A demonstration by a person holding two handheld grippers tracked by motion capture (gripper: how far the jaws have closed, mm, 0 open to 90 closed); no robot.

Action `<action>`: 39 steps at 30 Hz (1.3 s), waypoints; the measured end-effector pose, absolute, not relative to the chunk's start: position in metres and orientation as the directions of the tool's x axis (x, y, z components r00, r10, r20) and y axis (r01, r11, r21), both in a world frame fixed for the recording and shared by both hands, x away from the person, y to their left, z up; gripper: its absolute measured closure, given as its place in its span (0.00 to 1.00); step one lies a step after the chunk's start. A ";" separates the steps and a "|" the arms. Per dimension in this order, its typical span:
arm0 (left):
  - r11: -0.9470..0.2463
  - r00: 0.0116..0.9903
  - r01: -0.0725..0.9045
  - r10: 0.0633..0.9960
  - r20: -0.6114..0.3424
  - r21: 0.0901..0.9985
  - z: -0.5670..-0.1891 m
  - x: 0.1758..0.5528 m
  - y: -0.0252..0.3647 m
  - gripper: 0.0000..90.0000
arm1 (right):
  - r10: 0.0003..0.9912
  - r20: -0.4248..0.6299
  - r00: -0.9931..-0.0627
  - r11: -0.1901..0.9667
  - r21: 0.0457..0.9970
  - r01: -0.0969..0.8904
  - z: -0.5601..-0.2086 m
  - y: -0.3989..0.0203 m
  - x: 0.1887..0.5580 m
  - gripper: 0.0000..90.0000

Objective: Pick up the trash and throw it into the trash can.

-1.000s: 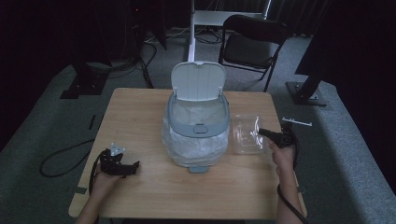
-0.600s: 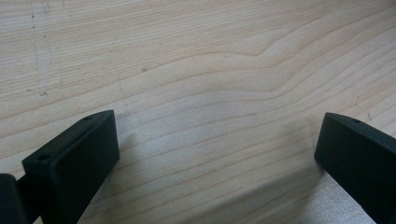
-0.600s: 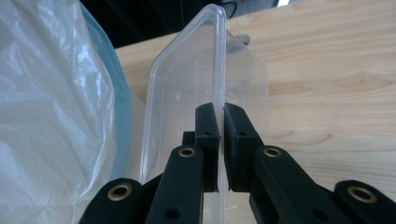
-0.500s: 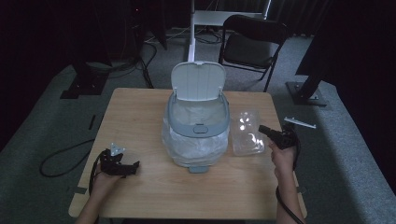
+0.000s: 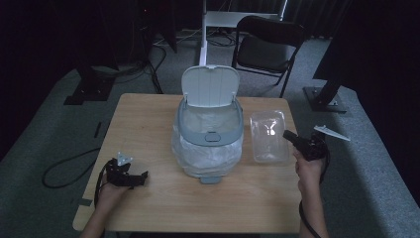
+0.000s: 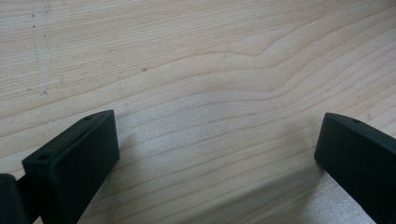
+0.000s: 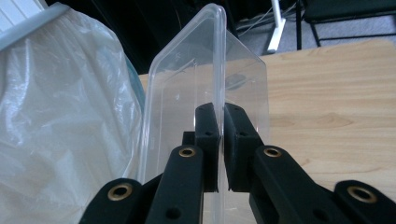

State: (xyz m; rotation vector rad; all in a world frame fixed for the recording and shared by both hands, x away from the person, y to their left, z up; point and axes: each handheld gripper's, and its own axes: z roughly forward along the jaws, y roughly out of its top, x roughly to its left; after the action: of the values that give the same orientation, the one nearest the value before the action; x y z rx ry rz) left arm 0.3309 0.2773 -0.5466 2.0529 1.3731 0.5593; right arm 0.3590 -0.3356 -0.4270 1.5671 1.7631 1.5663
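From my seat at the controls, the left gripper (image 5: 130, 177) sat low at the near left corner of the wooden table (image 5: 148, 119), held in the person's left hand (image 5: 110, 192), and in the left gripper view its two black jaws stood wide apart over bare wood grain with nothing between them, so I counted it released. Moving right, the pale blue bin (image 5: 210, 144) stood in the middle of the table with its lid (image 5: 210, 86) tipped up and back, and a thin white liner bag (image 5: 208, 151) bulged around its body; in the right gripper view that same bag (image 7: 60, 121) loomed crumpled at the left. Just beside the bin on its right was the clear plastic container (image 5: 269, 136), an empty rectangular tub, close to the table's right edge. The right gripper (image 5: 291, 137), carried by the person's right hand (image 5: 308, 167), had hold of the tub at its near right corner. In the right gripper view I saw the jaws clamped tight on the thin rim of the container (image 7: 205, 79), one pad on either side of the wall, with the tub standing on edge from that camera's angle, between the bag and the open tabletop (image 7: 327, 88). Beyond the table stood a dark folding chair (image 5: 267, 42).
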 end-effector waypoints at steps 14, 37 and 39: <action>-0.285 0.376 0.674 0.926 0.016 0.681 -0.546 0.331 0.277 0.01 | 0.819 0.342 -0.460 -0.196 0.921 0.336 -0.370 -0.323 0.326 0.95; -0.286 0.377 0.675 0.926 0.016 0.680 -0.546 0.331 0.277 0.01 | 0.739 0.235 -0.632 -0.216 0.970 0.109 -0.298 -0.290 0.305 0.95; -0.286 0.377 0.675 0.926 0.016 0.681 -0.546 0.331 0.277 0.01 | 0.731 0.229 -0.643 -0.220 0.971 0.096 -0.292 -0.286 0.306 0.95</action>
State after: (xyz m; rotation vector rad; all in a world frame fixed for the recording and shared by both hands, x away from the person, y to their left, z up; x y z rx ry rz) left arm 0.3309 0.2774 -0.5464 2.0549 1.3735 0.5585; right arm 0.3064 -0.2862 -0.2917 0.9795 1.5998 1.9150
